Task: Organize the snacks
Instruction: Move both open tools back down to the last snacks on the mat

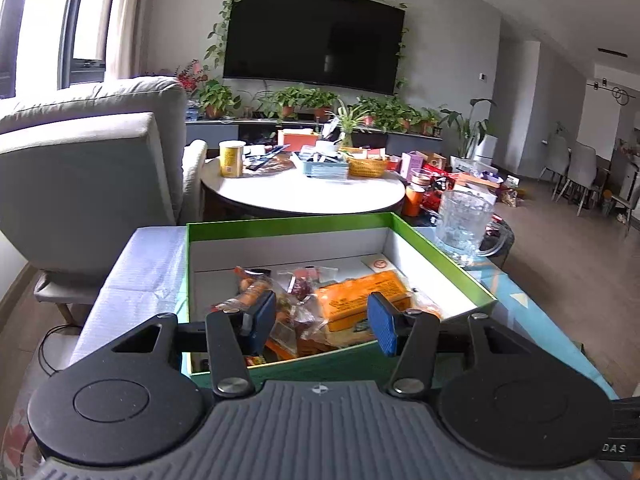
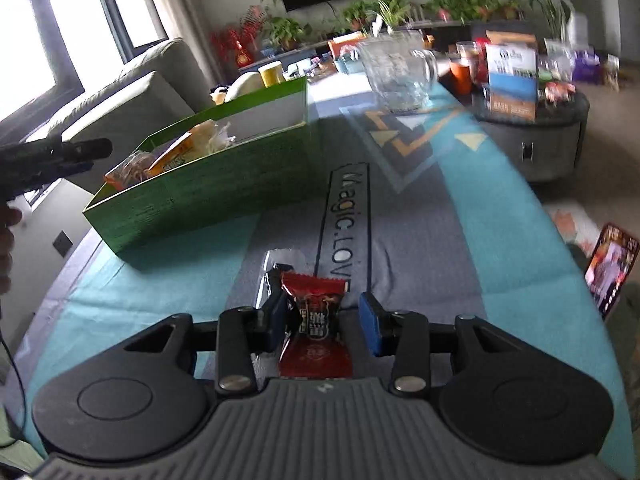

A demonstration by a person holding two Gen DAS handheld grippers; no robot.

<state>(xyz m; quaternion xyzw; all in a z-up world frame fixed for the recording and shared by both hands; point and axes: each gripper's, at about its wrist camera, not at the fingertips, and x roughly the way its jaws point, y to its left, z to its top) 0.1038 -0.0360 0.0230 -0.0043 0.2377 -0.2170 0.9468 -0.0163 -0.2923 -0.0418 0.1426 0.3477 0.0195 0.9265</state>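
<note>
While left fingers [image 1: 382,330] hover wide above box [image 1: 280,222], right fingers [image 2: 370,330] tilted, apart around packet [image 2: 316,304]

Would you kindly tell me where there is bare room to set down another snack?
Inside the green box, the floor's far-left part, between its white back wall and the snack pile, is bare. On the mat, the grey stretch between box, glass mug and red packet is free. Crowded: the box's near half and the dark round table.
</note>
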